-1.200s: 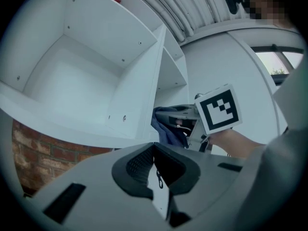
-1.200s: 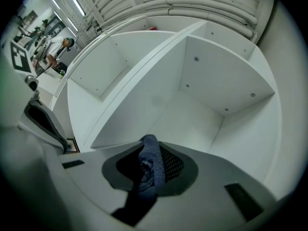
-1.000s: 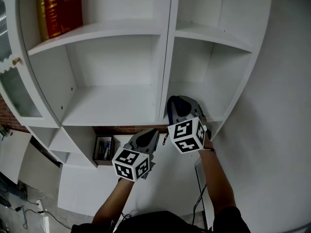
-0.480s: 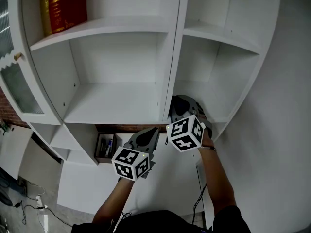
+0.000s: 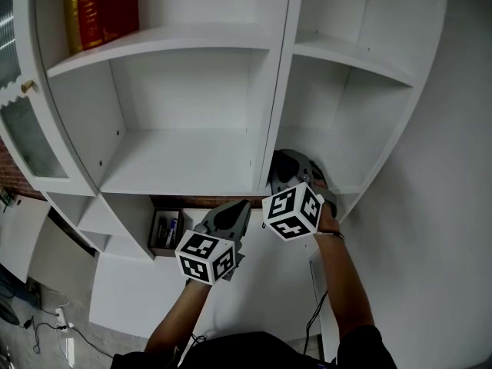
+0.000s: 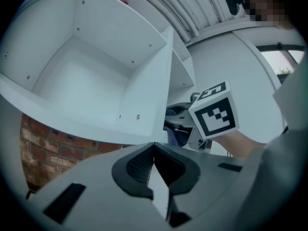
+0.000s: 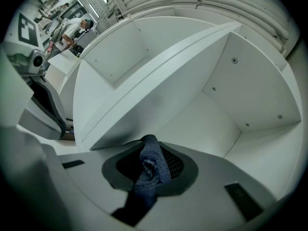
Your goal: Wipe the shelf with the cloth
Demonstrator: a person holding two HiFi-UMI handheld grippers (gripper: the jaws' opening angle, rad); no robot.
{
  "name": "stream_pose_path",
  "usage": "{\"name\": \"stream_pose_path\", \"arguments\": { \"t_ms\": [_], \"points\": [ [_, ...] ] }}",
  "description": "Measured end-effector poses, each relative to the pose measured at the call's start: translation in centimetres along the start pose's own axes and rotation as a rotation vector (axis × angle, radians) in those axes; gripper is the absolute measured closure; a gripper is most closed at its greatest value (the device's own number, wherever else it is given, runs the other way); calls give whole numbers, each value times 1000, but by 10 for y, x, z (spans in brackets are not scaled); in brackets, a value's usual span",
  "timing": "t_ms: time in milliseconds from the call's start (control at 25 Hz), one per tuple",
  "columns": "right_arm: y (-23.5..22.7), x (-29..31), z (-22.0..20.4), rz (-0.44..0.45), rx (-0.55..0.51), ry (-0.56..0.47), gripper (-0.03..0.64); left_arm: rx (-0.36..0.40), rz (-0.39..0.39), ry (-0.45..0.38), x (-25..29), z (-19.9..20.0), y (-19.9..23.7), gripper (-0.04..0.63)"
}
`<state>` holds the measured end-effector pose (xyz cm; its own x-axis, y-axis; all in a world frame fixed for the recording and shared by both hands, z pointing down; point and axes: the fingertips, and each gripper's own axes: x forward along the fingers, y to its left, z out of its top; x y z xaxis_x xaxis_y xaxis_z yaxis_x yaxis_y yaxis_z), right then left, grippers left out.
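Note:
A dark blue cloth [image 7: 150, 163] is bunched between the jaws of my right gripper [image 7: 153, 162], which is shut on it. In the head view the right gripper [image 5: 286, 164] sits at the front edge of the white shelf's lower right compartment [image 5: 342, 167], just right of the upright divider [image 5: 270, 129]. The right gripper view looks into that bare compartment [image 7: 192, 124]. My left gripper [image 5: 241, 208] hangs below the wider left compartment [image 5: 177, 160]; its jaws [image 6: 154, 163] are shut with nothing in them. A bit of the cloth [image 6: 176, 133] shows beside the right gripper's marker cube [image 6: 214, 110].
Red books [image 5: 100, 10] stand on the upper left shelf. A glass-paned door [image 5: 23, 141] hangs open at the far left. A small box of pens [image 5: 165, 233] lies below the shelf, in front of brick [image 6: 43, 146]. People stand far off [image 7: 72, 27].
The head view has drifted slightly, so the shelf sits a little further right. Both grippers have kept nearly the same place; the right one's cube turned a little.

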<state>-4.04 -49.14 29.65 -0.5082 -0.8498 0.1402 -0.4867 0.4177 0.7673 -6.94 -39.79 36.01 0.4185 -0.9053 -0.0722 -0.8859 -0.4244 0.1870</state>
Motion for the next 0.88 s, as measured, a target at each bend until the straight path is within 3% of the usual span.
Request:
{"name": "stream_pose_path", "arguments": {
  "t_ms": [880],
  "points": [
    [-39,-9,-48,-75,20,89,551,7,-105,-1,30,1,-31,580]
  ]
}}
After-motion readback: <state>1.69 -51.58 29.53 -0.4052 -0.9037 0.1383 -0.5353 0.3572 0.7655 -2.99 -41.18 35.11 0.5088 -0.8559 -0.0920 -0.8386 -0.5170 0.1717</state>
